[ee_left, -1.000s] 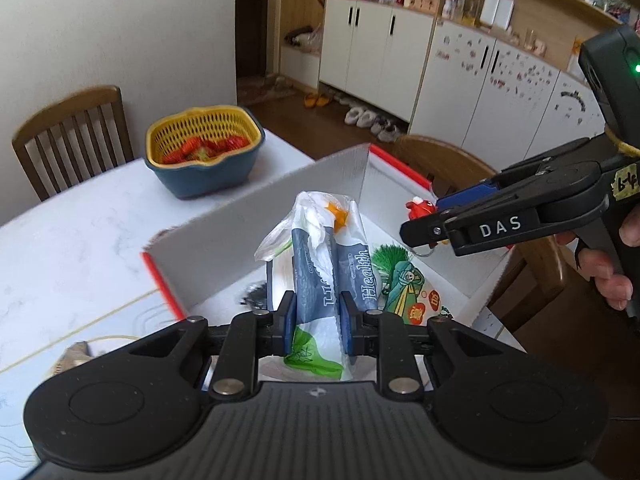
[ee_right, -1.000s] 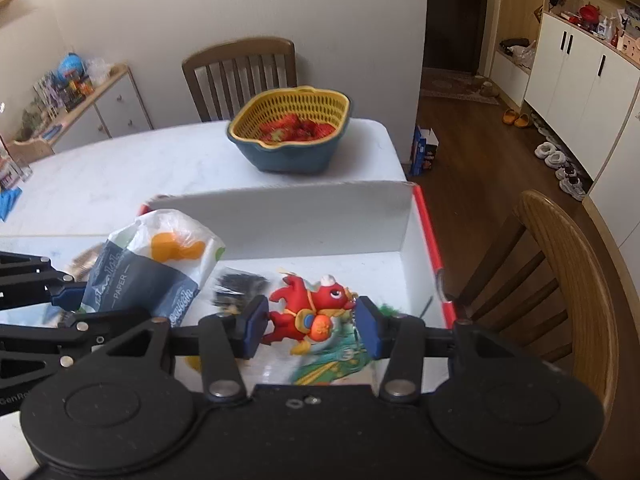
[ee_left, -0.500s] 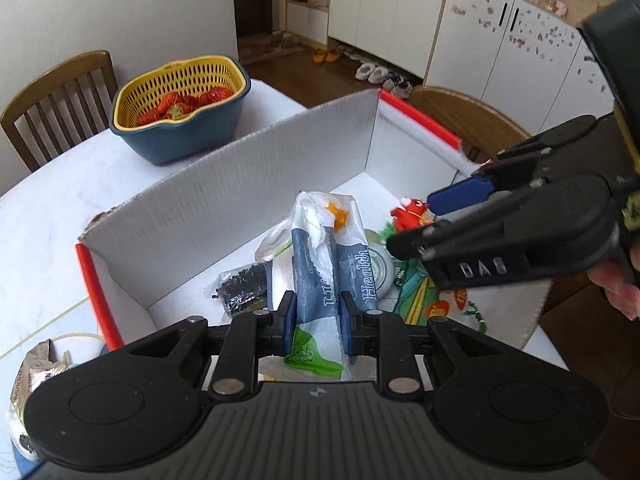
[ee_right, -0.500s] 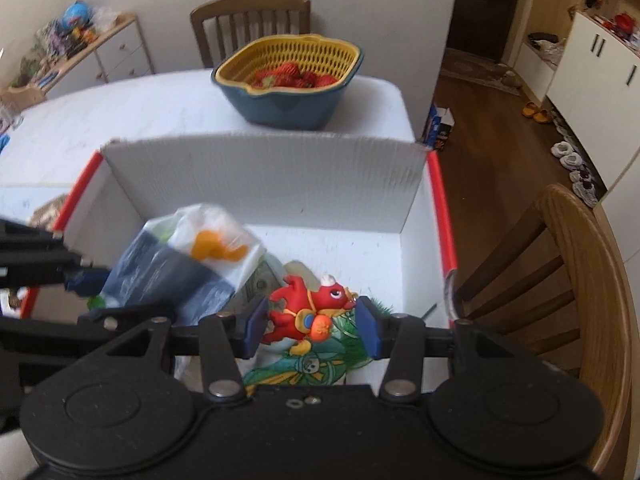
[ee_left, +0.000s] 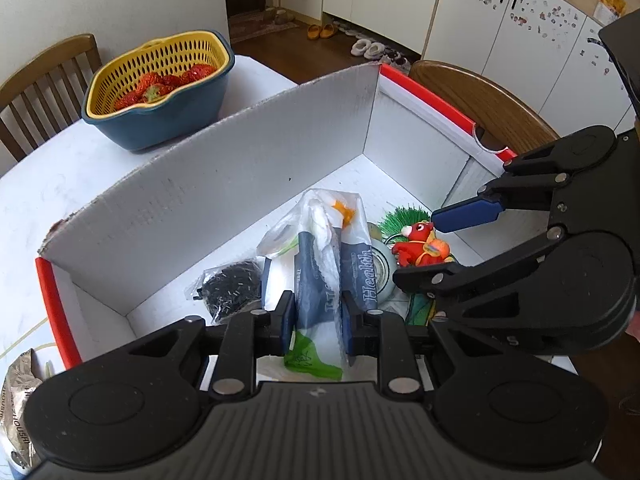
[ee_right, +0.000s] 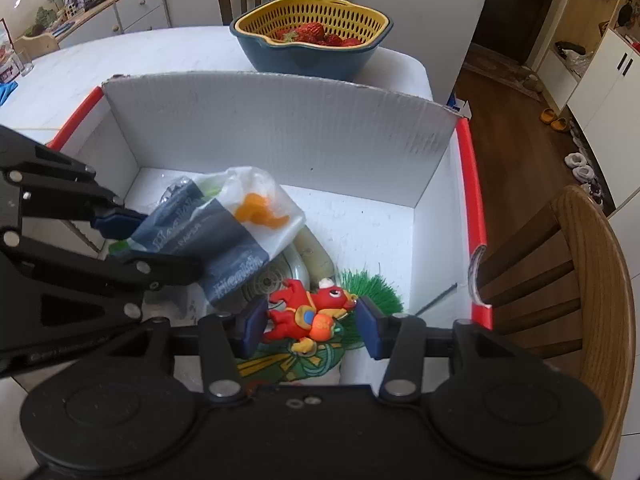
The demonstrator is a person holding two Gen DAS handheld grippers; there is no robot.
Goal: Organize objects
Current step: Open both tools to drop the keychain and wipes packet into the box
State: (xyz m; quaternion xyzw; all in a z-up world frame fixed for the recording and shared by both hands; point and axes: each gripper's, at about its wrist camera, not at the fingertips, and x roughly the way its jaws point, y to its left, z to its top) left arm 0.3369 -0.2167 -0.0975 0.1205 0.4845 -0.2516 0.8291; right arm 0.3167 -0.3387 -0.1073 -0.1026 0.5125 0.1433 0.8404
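Note:
My left gripper (ee_left: 318, 326) is shut on a plastic pack of tissue paper (ee_left: 324, 256), held low inside the white cardboard box (ee_left: 216, 184). The pack also shows in the right wrist view (ee_right: 236, 232). My right gripper (ee_right: 310, 322) is shut on a red toy dragon (ee_right: 308, 310), held inside the box near its right side. The dragon also shows in the left wrist view (ee_left: 422, 242), between the right gripper's fingers (ee_left: 468, 214).
In the box lie a black mesh packet (ee_left: 224, 292), a round tin (ee_right: 276, 276), a green brush (ee_right: 372, 286) and a printed green card (ee_right: 296, 360). A blue basket of strawberries (ee_right: 312, 44) stands behind the box. Wooden chairs (ee_right: 576, 280) stand at the table's edges.
Both grippers have moved forward and down into the box, each still holding its object. The box now fills both views.

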